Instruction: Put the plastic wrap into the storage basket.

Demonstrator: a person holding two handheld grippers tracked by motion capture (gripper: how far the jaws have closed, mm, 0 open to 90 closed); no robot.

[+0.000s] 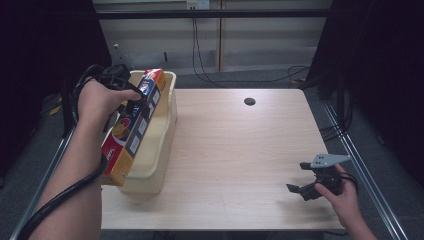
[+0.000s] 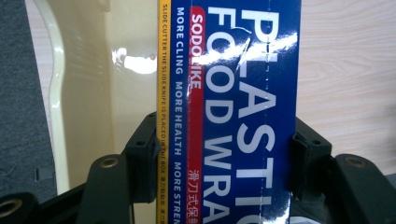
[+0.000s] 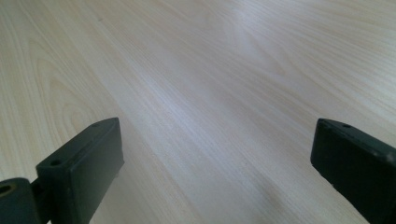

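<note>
Left hand (image 1: 100, 102): at about 10 o'clock from the table centre, above the left edge of the table.
Left gripper (image 1: 131, 102): its two jaws are pressed on both long sides of the plastic wrap box (image 1: 131, 129); in the left gripper view the box (image 2: 233, 112) stands between the black jaws.
Plastic wrap box: long, blue with red and yellow; it is tilted, its lower end near the front left corner of the bin, its upper end over the bin's far part.
Bin (image 1: 161, 145): cream plastic, at 9 o'clock on the table (image 1: 235, 160).
Table hole (image 1: 249, 101): at 12 o'clock.
Right gripper (image 1: 302, 177): at 4 o'clock, jaws wide apart, nothing between them, low over bare wood (image 3: 196, 93).
</note>
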